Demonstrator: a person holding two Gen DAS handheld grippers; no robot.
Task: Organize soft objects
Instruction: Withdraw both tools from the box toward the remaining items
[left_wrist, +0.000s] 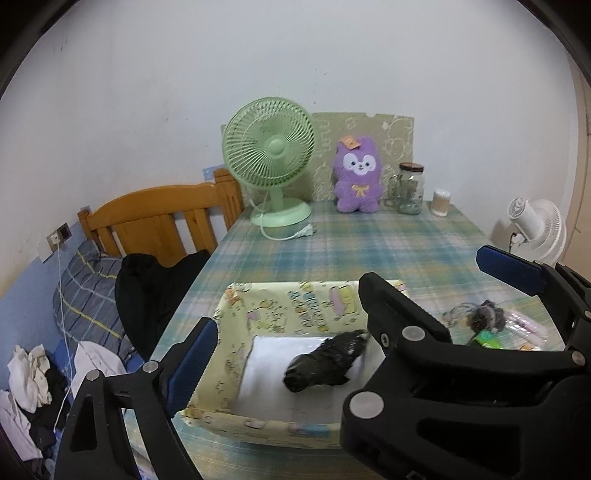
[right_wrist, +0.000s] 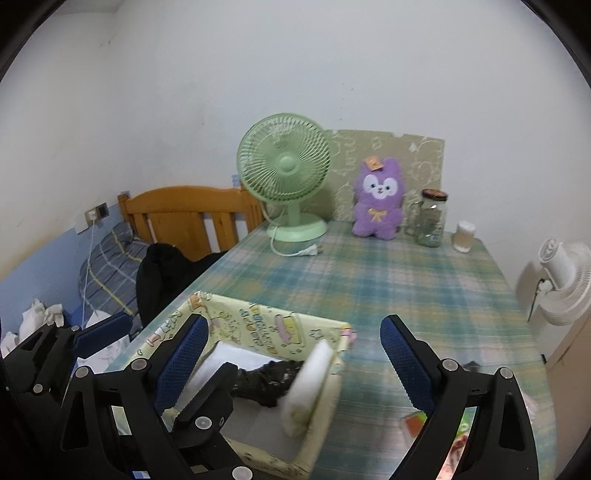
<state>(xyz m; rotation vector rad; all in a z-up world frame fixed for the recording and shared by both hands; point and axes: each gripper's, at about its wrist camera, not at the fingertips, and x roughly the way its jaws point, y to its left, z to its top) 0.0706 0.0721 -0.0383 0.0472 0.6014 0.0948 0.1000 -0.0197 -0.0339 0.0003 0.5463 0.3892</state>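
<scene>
A yellow cartoon-print fabric box (left_wrist: 280, 306) stands on the plaid table near its front left edge. Inside lie a flat white cloth (left_wrist: 280, 354) and a black crumpled bundle (left_wrist: 325, 365). In the right wrist view a rolled white towel (right_wrist: 310, 384) leans on the box's (right_wrist: 258, 328) right wall beside the black bundle (right_wrist: 269, 380). My left gripper (left_wrist: 303, 332) hangs open above the box; the right gripper's black finger (left_wrist: 388, 321) hides its right finger. My right gripper (right_wrist: 295, 343) is open over the box's right side, its pads touching nothing. The two grippers overlap.
At the table's back stand a green fan (left_wrist: 273, 162), a purple plush (left_wrist: 357, 177), a glass jar (left_wrist: 408, 188) and a swab holder (left_wrist: 441, 202). Small clutter (left_wrist: 484, 317) lies right of the box. A black garment (left_wrist: 155, 291) and a bed (left_wrist: 159, 218) are at the left, a white fan (left_wrist: 535, 229) at the right.
</scene>
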